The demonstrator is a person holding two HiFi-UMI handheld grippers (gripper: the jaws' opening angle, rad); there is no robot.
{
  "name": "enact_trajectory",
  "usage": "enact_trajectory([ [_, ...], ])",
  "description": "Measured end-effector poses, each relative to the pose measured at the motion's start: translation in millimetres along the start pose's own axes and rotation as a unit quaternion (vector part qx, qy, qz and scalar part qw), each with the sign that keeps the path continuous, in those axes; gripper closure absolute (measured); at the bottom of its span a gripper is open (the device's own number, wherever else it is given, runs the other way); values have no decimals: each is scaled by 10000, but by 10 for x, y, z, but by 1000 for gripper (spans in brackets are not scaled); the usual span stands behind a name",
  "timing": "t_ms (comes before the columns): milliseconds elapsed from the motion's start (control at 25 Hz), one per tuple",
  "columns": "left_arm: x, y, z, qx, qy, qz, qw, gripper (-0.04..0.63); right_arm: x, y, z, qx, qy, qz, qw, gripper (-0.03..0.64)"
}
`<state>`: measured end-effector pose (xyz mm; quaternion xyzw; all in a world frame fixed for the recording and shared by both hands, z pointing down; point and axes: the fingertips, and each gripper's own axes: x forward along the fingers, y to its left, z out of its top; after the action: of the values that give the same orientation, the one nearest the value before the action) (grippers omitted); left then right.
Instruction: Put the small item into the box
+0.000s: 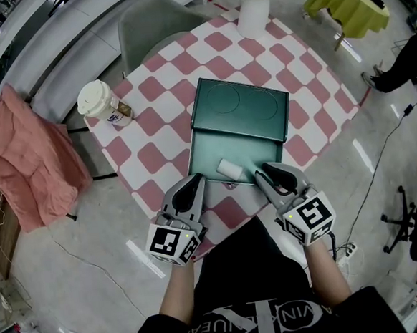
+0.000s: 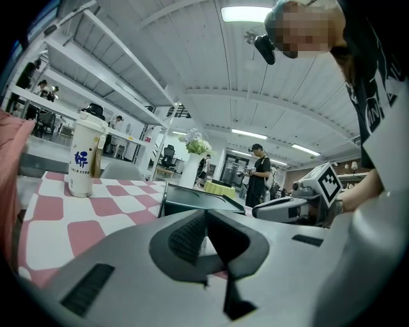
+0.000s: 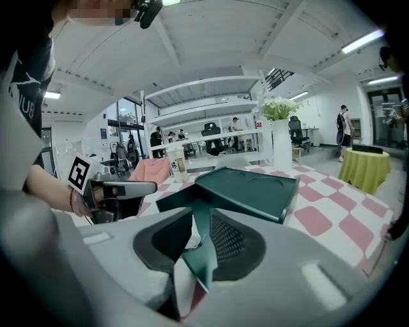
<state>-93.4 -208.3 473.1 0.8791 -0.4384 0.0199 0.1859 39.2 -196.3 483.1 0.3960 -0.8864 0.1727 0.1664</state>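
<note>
Checkered table (image 1: 258, 72), grey floor (image 1: 81, 280)

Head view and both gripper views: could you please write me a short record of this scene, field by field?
Surface: table with a pink-and-white checked cloth
Box: green box, lid open
Small item: white item lying inside the box, near its front wall
Left gripper: left gripper at the box's front left, jaws slightly apart, nothing between them
Right gripper: right gripper with the box's front wall between its jaws; firm grip unclear
Also there: lidded cup, left of the box
</note>
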Motion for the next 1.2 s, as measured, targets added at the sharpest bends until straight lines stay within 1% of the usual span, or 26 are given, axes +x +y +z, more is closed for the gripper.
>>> enact_trajectory([
  [440, -22, -18, 76, 39, -110, -23, 9999, 577, -94, -44, 106, 112, -189, -169, 9996, 611],
  [960, -49, -89, 205, 93, -222, -32, 9997, 577, -200, -18, 205, 91, -324, -188, 9993, 611],
  [1200, -73, -104, 300, 138, -265, 1, 9996, 577, -221, 10, 300, 54, -437, -129, 9989, 611],
])
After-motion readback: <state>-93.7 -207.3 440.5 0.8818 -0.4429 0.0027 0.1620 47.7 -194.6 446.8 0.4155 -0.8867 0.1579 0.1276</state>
